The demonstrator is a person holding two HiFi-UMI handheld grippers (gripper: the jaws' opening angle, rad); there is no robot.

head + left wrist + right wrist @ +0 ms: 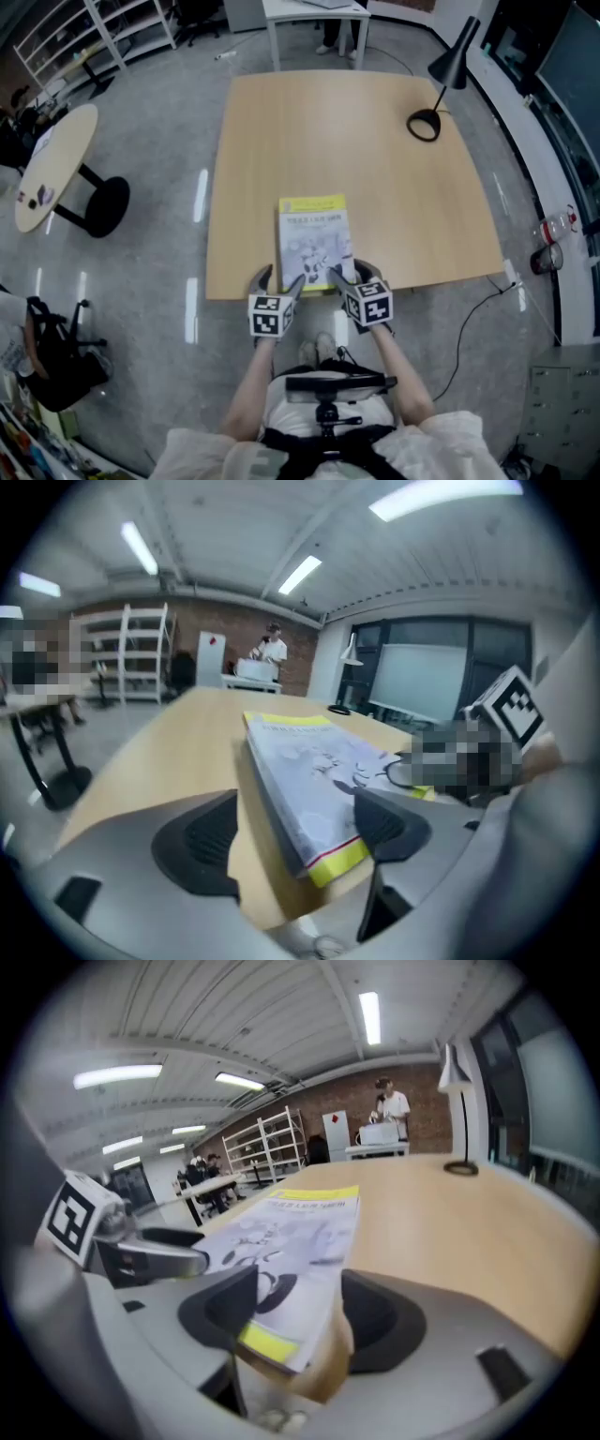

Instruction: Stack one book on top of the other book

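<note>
A book (314, 239) with a pale cover and yellow bands lies flat near the front edge of the wooden table (375, 141); a yellow-green edge shows under its near end, and I cannot tell whether that is a second book. My left gripper (278, 279) is open, its jaws either side of the book's near left corner (323, 850) with table showing in the gap. My right gripper (351, 274) is open too, straddling the near right corner (272, 1340). In both gripper views the pads stand off the book's edges.
A black desk lamp (441, 84) stands at the table's far right corner. A round side table (56, 164) is on the left, a white table (314, 9) beyond the far edge, and a cable (478, 314) runs over the floor on the right.
</note>
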